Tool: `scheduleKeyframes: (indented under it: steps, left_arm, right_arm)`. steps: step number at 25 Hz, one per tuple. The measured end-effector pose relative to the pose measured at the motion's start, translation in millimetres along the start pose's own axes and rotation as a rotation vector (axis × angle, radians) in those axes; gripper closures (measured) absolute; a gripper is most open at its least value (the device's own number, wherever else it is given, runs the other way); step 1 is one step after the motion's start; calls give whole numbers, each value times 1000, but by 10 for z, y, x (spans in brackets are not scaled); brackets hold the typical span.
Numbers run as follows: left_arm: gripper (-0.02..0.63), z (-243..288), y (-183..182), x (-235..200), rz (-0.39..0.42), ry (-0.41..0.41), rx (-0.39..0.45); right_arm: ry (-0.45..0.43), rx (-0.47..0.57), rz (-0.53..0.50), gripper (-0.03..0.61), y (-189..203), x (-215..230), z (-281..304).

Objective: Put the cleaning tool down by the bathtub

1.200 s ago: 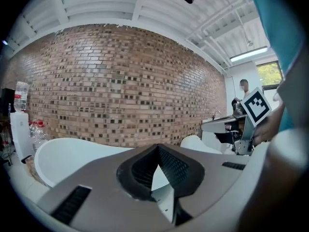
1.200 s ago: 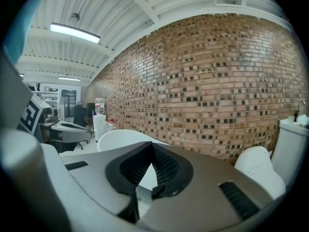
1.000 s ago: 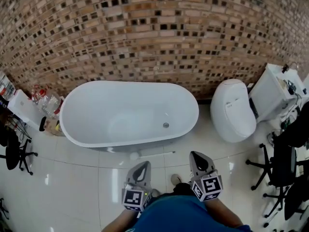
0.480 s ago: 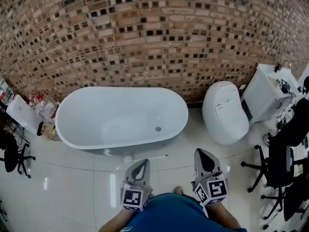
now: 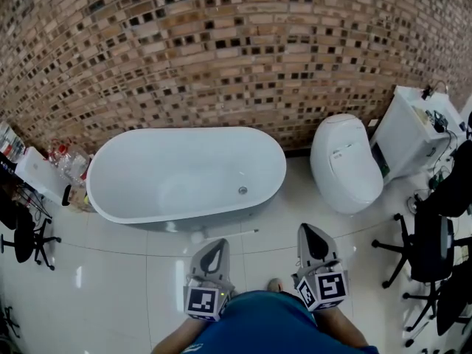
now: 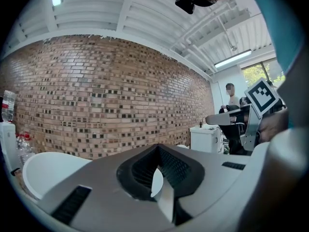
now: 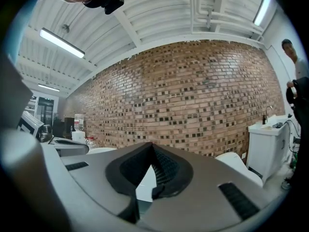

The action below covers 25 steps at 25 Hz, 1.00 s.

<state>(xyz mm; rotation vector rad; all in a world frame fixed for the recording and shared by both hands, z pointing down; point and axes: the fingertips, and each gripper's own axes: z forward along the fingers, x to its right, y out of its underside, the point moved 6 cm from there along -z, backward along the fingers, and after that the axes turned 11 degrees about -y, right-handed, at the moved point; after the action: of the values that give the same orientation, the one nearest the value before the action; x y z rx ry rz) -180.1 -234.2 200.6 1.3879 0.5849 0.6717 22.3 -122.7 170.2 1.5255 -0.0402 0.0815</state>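
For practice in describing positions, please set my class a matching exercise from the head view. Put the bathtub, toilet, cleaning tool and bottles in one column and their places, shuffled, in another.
Things:
1. bathtub
2. toilet
3. cleaning tool
4. bottles

Places:
A. lying on the floor tiles just in front of the bathtub
B. by the bathtub's left end
C. along the brick wall, mid-picture
D. right of the bathtub

Pairs: 1-C, 2-D, 3-A, 4-B
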Motion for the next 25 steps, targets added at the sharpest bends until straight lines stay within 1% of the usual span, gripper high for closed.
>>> scheduleKeyframes:
  steps: [3,5,8,12,17,20,23,25]
  left_arm:
    - [617,-22,17,-31,20,-14,-14]
    - [617,-38,26,-55,15,-20,-14]
    - [617,-77,76,-81,21,-19,-53]
    - [617,-94,90,-97,6,-9,-19]
    - [617,-111,99,-119,23,8,-35]
    - [617,-115,144,-127,14,15,-27]
    - [617,-111,133,-126,33,30,-28]
    - [617,-112,119,-118,28,32,-26]
  right_arm:
    - [-7,-8,-15,568,5,-5,1]
    - [-11,-19,-16,568,29,-33,11]
    - [-20,-28,-12,568,87,-89,15]
    - [-22,-38,-13,568,118,-149,-1]
    - [-18,-48,-8,568,112,-186,-4]
    - [-20,-51,-10,568,111,-212,-8]
    - [-15,-54,-6,568,116,-217,-10]
    - [-13,-59,-1,568,135,-216,-16]
